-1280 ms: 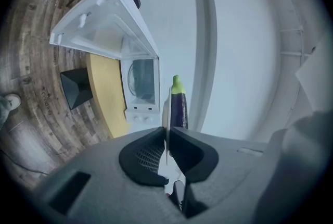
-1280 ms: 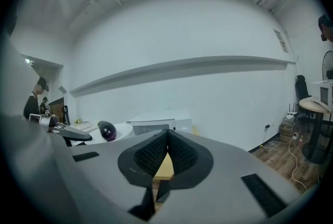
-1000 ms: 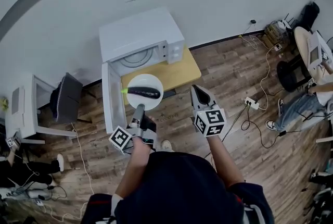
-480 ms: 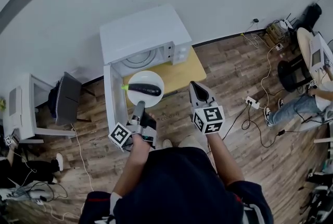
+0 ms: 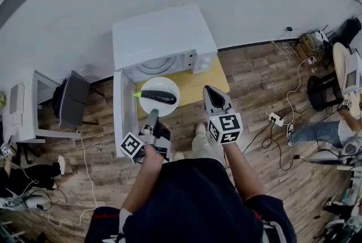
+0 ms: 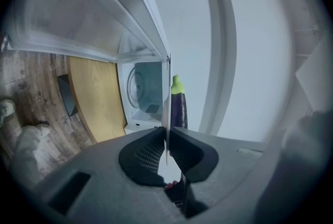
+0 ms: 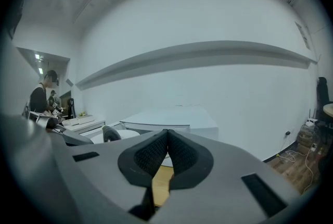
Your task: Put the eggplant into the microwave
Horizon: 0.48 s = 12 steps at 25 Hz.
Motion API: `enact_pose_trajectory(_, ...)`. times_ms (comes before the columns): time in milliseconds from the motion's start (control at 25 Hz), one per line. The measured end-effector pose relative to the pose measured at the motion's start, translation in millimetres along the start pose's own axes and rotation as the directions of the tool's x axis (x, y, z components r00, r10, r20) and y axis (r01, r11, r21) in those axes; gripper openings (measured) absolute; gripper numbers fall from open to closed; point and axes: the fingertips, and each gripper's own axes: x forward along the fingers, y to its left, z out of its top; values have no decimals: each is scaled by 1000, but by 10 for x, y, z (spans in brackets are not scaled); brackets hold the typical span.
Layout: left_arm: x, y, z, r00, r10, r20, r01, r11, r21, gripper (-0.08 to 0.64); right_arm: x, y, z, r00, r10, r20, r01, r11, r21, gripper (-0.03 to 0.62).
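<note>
gripping plate (image 5: 162,85) rim | left tool (image 5: 153,115) clamped | eggplant (image 5: 158,98) aboard | microwave (image 5: 164,38) mouth open

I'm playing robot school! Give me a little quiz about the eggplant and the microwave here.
1. True or false: the microwave has its door open.
2. The eggplant lies on: A) a white plate; B) the floor; C) the wooden table.
3. Which gripper clamps the plate's rim?
Key: 1 true. 2 A. 3 the left gripper; the right gripper is shut on nothing.
</note>
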Motion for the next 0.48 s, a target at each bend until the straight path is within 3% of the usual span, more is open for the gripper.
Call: enact_pose_trajectory(480, 451, -7, 94, 987, 11, 161, -11, 1000, -3, 28, 749, -192, 94, 981, 190, -34, -191, 981, -20, 11)
